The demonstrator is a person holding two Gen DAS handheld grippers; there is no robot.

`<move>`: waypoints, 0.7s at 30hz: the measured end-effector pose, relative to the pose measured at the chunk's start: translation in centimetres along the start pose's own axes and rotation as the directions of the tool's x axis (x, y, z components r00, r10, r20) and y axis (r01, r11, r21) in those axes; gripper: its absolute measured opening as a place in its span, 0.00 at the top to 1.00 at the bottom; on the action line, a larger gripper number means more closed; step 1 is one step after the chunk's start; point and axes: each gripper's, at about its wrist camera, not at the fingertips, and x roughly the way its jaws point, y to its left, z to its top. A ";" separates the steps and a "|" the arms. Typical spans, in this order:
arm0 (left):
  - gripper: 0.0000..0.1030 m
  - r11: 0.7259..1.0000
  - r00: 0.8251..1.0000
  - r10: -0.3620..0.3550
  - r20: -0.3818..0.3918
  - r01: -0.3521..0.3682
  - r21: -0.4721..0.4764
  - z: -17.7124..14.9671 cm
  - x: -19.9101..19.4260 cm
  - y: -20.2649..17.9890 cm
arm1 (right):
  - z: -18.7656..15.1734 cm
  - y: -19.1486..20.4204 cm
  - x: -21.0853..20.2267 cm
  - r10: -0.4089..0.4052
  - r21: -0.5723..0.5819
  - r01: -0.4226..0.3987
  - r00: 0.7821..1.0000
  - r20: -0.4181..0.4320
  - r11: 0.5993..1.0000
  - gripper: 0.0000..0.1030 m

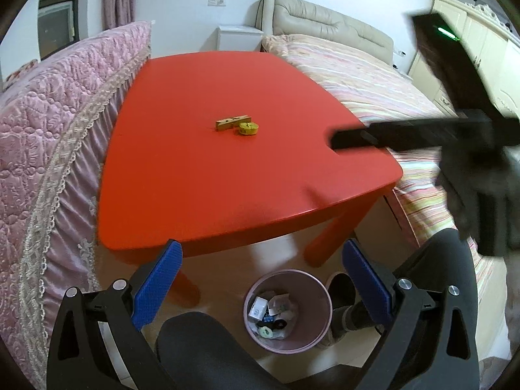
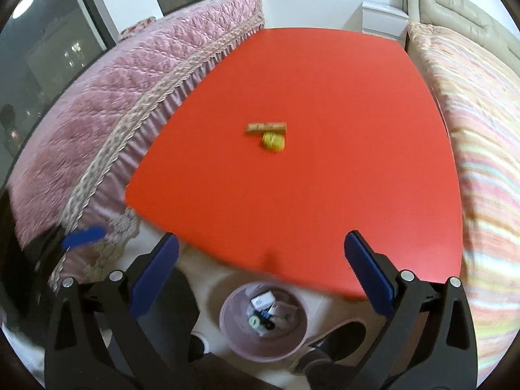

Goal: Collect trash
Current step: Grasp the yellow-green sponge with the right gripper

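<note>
Bedroom floor between two beds holds a red counter (image 1: pixel 227 149); pink trash bin (image 1: pixel 317 331) stands on the floor just under its near edge, holding white paper scraps, a small white box and dark round bits; wooden clothespin (image 2: pixel 266 127) and yellow tape roll (image 2: pixel 273 140) lie touching mid-counter; left tool (image 1: pixel 261 279) released, empty, above the bin; right tool (image 2: pixel 261 276) likewise spread, empty.
</note>
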 end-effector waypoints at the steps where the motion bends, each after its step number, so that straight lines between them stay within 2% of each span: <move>1: 0.08 1.000 1.000 0.002 0.001 -0.002 -0.003 0.0 -0.1 0.2 | 1.0 0.0 0.7 -0.007 0.001 0.007 1.000 -0.011 1.000 0.03; 8: 0.08 0.999 1.000 0.009 0.001 -0.009 -0.036 -0.5 -0.4 1.1 | 8.6 -0.1 7.0 -0.073 -0.021 0.071 0.990 -0.119 0.997 0.03; 14: 0.08 0.998 1.000 0.017 0.000 -0.017 -0.055 -1.0 -0.7 1.7 | 11.0 -0.7 12.7 -0.122 -0.025 0.120 0.959 -0.255 0.992 0.04; 16: 0.08 0.998 1.000 0.019 -0.001 -0.019 -0.065 -1.1 -0.7 2.0 | 11.3 -0.9 14.0 -0.131 -0.012 0.133 0.950 -0.282 0.991 0.12; 17: 0.08 0.997 1.000 0.020 -0.001 -0.020 -0.070 -1.2 -0.7 2.2 | 11.3 -1.0 14.7 -0.137 -0.010 0.141 0.945 -0.298 0.990 0.22; 19: 0.08 0.997 1.000 0.021 -0.003 -0.021 -0.078 -1.4 -0.7 2.4 | 11.3 -1.2 15.4 -0.129 0.002 0.136 0.941 -0.314 0.991 0.25; 21: 0.08 0.996 1.000 0.021 -0.004 -0.021 -0.085 -1.5 -0.7 2.6 | 11.3 -1.3 15.8 -0.127 0.005 0.136 0.938 -0.323 0.991 0.36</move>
